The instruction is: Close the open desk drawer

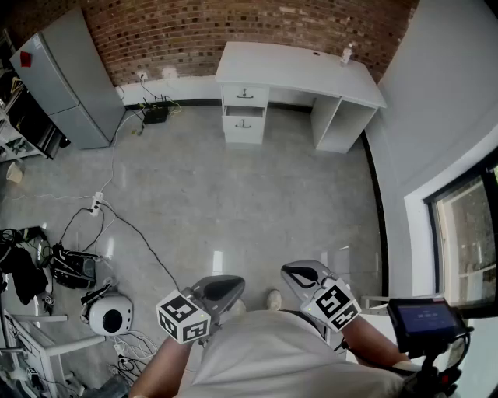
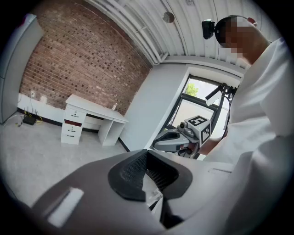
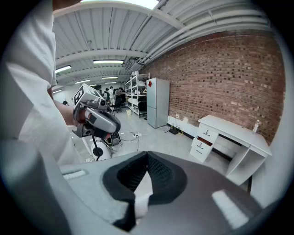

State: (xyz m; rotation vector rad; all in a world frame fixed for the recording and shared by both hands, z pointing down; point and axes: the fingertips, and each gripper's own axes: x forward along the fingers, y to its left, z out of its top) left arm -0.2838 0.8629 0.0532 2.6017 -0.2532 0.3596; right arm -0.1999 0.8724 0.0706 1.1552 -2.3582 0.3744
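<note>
Nothing of the job is done yet: the lower drawer juts open from the white counter against the brick wall, well apart from the person across the floor. The left tongs and right tongs hang close to the body, each with jaws together on nothing. What remains, I judge: walking over, then pushing the drawer front home

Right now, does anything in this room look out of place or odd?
Yes. At the white desk by the brick wall, the drawer below the top one stands pulled out, proud of the drawer above it. Cables also trail loose over the floor on the left.
</note>
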